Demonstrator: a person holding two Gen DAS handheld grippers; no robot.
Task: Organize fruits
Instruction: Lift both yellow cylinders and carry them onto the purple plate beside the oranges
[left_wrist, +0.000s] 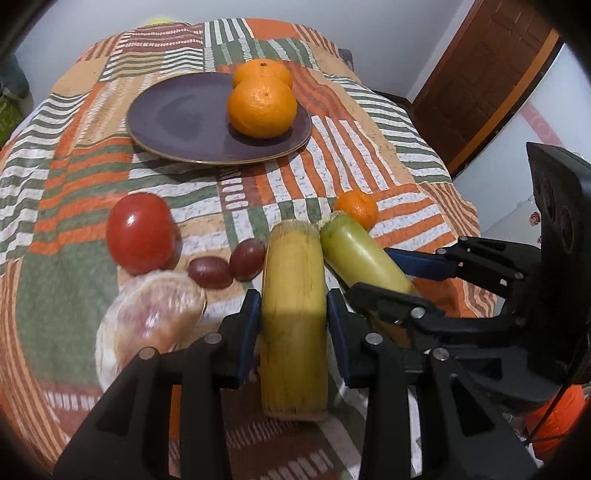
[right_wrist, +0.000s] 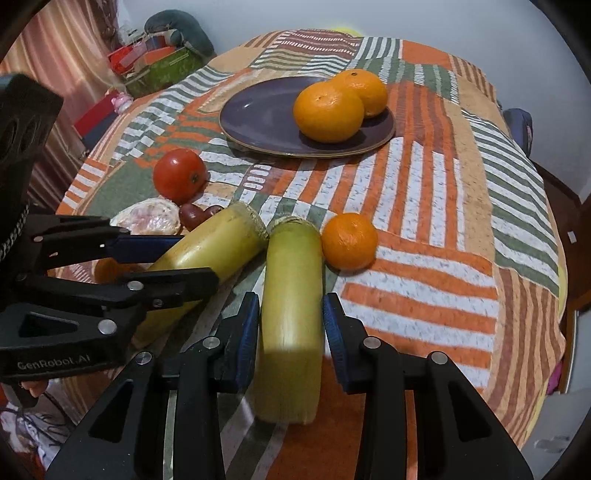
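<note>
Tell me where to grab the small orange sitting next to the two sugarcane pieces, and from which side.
Grip the small orange across its round middle, coming from above or from its open right side. On its left it sits against the greener cane piece, which the right gripper straddles, so a finger probably won't fit there. It's a low ball, so hold at its widest part or it may slip out.

Plate (left_wrist: 177, 122) toward my table's (left_wrist: 388, 155) far edge, two oranges (left_wrist: 262, 107) on its right half. Near edge: two cane pieces (left_wrist: 293, 317) side by side, far ends almost touching; small orange (right_wrist: 349, 240) just right, grapes (left_wrist: 225, 266) and tomato (left_wrist: 140, 236) left.
</note>
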